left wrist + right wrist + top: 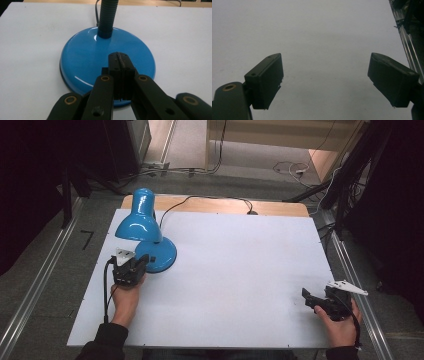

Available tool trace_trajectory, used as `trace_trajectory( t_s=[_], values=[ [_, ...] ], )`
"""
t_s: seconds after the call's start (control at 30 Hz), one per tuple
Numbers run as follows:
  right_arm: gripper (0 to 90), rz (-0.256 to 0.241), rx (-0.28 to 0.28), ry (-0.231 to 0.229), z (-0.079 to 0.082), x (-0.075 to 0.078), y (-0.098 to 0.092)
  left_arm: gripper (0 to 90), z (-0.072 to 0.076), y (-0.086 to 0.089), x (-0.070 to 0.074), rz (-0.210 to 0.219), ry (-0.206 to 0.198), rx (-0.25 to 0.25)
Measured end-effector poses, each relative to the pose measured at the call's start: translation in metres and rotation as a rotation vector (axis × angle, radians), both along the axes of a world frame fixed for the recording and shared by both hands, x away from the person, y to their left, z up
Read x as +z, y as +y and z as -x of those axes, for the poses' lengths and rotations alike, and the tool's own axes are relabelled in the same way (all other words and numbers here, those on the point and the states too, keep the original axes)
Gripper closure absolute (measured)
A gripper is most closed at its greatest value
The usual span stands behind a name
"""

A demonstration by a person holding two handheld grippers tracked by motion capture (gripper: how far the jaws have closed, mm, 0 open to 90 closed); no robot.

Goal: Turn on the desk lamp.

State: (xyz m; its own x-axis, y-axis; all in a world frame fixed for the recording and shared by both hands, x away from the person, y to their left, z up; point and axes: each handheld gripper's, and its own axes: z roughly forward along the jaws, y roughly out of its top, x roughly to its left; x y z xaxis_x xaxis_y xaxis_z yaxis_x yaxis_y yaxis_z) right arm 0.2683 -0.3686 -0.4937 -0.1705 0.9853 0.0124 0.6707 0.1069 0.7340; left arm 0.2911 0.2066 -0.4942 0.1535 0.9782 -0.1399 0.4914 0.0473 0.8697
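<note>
The wide white-topped table (pixel 240 270) is carrying a glossy blue metal desk lamp (pixel 145 232) at its far left, black cord trailing toward the rear edge. The left gripper (pixel 120 62), fingers pressed together on nothing, is hovering over the lamp's round base (pixel 82 57), probably pressing a switch; a straight, gentle push seems best. The right gripper (pixel 325 82), fingers spread wide, is idling near right. Grey floor and cables are surrounding.

left gripper (pixel 120 58), jaws pressed together, over the blue lamp base (pixel 82 60) on white table (pixel 30 45)
</note>
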Motion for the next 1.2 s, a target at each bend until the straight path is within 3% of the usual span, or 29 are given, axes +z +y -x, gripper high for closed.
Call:
trace_trajectory(
  t_s=[1.2],
  values=[
    [11.8,-0.007,-0.004,-0.002,0.001,0.0,-0.001,90.0,-0.012,-0.009,-0.007,-0.019,0.034,-0.006]
  ],
)
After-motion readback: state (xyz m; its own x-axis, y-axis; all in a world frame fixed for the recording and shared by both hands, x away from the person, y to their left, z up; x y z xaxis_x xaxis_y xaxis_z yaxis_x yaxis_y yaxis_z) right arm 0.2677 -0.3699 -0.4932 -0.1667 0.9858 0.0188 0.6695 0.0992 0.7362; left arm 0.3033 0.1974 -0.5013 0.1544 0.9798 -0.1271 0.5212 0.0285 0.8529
